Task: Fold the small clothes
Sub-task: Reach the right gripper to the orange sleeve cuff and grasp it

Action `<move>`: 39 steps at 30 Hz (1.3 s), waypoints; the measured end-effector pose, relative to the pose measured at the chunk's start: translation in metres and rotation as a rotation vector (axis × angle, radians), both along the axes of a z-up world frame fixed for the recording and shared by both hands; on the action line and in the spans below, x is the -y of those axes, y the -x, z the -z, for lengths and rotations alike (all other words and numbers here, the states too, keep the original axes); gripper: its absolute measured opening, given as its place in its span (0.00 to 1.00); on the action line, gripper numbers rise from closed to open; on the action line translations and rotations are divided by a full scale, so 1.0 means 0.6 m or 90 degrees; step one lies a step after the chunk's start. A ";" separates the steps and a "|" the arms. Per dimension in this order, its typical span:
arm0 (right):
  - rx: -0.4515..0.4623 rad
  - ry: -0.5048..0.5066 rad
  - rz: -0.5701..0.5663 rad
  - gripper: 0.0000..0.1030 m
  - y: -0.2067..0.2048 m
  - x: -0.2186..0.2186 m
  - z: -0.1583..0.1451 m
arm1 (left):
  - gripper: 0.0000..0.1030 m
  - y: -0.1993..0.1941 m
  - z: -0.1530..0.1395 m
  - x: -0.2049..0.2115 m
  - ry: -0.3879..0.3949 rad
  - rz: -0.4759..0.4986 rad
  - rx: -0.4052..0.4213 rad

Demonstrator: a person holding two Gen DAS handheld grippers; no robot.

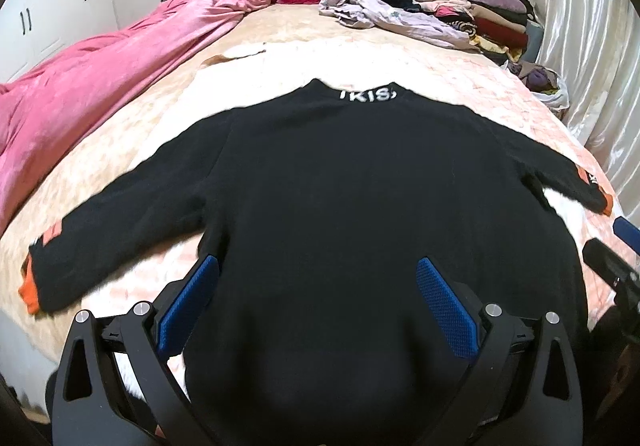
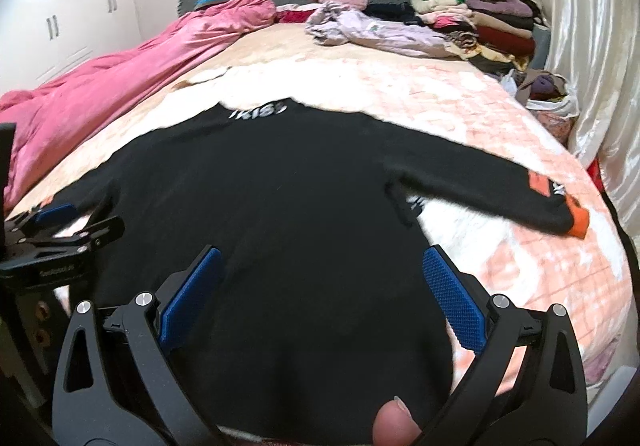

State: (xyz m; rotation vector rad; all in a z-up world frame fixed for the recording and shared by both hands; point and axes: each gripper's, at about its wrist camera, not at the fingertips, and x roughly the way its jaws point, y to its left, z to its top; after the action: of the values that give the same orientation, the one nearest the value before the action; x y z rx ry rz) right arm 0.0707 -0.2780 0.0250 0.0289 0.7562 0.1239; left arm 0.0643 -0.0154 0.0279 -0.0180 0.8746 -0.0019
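The left gripper (image 1: pixel 318 302) hovers with fingers spread, empty, over the black sweater (image 1: pixel 340 186), which lies flat on the bed (image 1: pixel 280 30), sleeves out, unfolded. The right gripper (image 2: pixel 322 294) is likewise released. Far right, folded clothes (image 1: pixel 480 10) are stacked; folding looks barely begun.

Bright, even indoor light; slight blur; fisheye-bent, dark-vignetted edges.

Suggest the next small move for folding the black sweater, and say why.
Probably bring the left tongs to the left sleeve and fold it across the body. The black sweater lies flat on the bed with both sleeves spread, and both tongs are open, holding nothing.
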 end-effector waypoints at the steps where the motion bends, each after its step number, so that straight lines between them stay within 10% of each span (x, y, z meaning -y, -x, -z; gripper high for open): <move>1: -0.002 -0.002 0.007 0.92 -0.010 0.006 -0.003 | 0.96 -0.010 -0.002 0.003 -0.002 0.000 0.000; 23: 0.063 0.006 0.165 0.92 -0.198 0.127 -0.085 | 0.96 -0.173 -0.048 0.078 0.002 0.039 0.039; 39: 0.028 -0.020 0.325 0.92 -0.219 0.274 -0.016 | 0.96 -0.227 0.015 0.092 -0.007 0.055 0.013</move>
State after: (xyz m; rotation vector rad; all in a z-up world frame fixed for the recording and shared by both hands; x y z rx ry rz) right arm 0.2020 -0.4423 0.0345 0.2460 0.6820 -0.3493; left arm 0.2008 -0.0705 0.0190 0.0298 0.8548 -0.0779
